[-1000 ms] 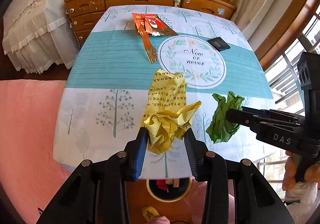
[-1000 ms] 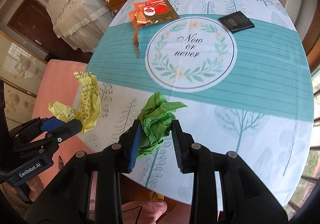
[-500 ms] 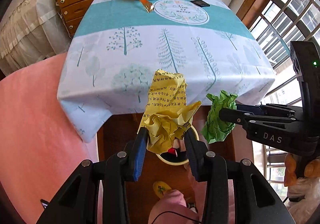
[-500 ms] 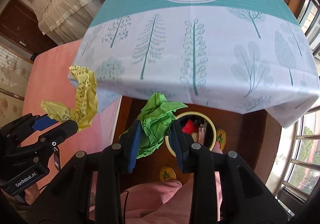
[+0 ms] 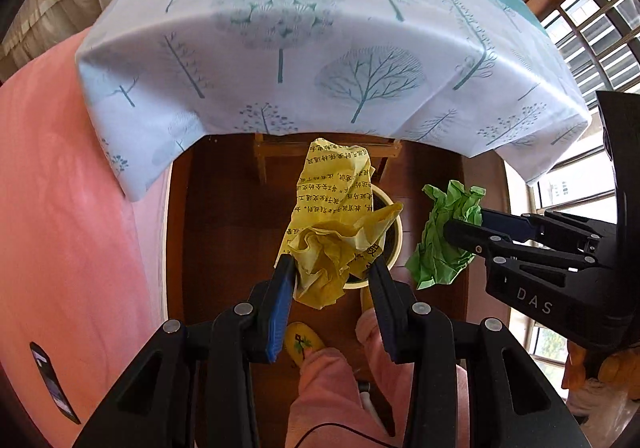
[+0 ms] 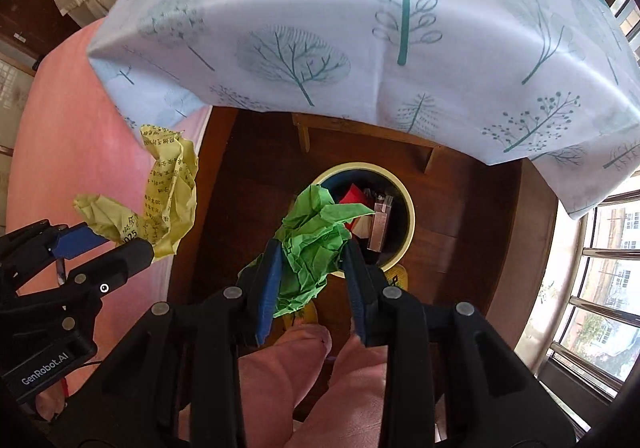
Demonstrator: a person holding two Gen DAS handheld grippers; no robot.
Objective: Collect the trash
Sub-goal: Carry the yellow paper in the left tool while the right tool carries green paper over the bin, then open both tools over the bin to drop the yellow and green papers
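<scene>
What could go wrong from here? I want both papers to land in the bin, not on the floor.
The bin is narrow and already holds trash, so both wads dropped together could bounce out. The yellow paper in the left gripper trails a long flap that may catch the rim. The green paper in the right gripper looks near the rim's edge and might miss.

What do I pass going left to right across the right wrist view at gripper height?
Left gripper shut on yellow paper → green paper in the right gripper → trash bin → window bars.
</scene>
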